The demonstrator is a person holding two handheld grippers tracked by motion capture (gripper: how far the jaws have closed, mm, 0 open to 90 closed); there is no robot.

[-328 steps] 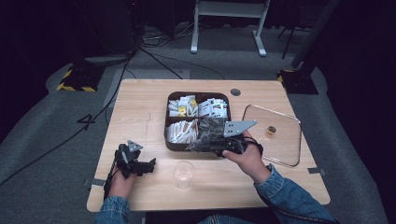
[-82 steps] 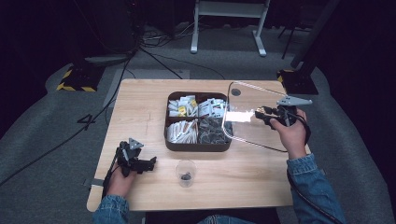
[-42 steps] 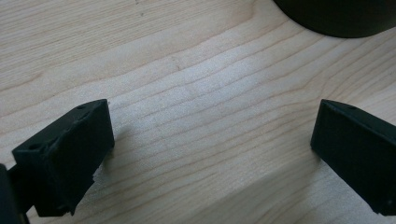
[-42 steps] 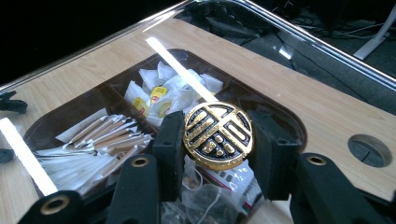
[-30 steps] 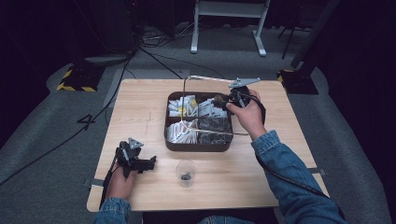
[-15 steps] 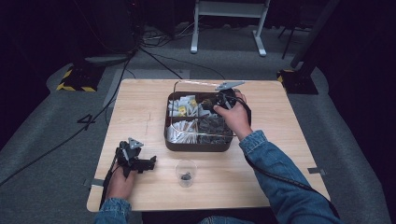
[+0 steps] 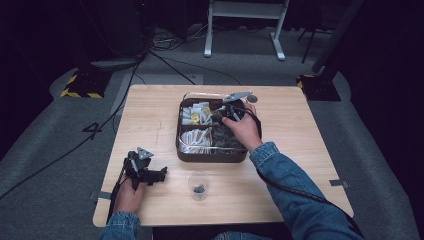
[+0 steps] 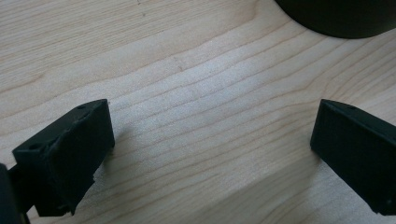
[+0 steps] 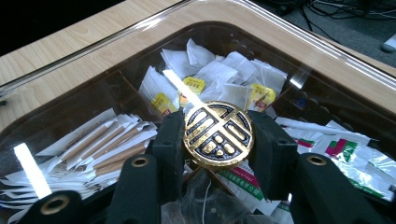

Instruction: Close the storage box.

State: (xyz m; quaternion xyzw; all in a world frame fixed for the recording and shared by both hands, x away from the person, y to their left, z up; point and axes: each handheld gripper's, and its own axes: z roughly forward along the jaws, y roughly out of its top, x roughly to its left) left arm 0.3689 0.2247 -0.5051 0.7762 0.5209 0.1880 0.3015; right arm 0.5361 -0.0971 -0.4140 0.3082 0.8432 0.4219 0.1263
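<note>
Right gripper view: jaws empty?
No: the right gripper is clamped on the lid's gold knob, over the box.

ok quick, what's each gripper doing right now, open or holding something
Left gripper: jaws open, nothing between them, resting on the table.
Right gripper: jaws shut on the gold knob of the clear lid, over the box.

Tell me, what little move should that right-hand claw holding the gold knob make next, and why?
Probably a small lowering, straight down. The right gripper is clamped on the gold knob of the clear lid, which sits over the compartment box of tea bags. Its rim looks roughly lined up, so easing it down should seat it.
</note>
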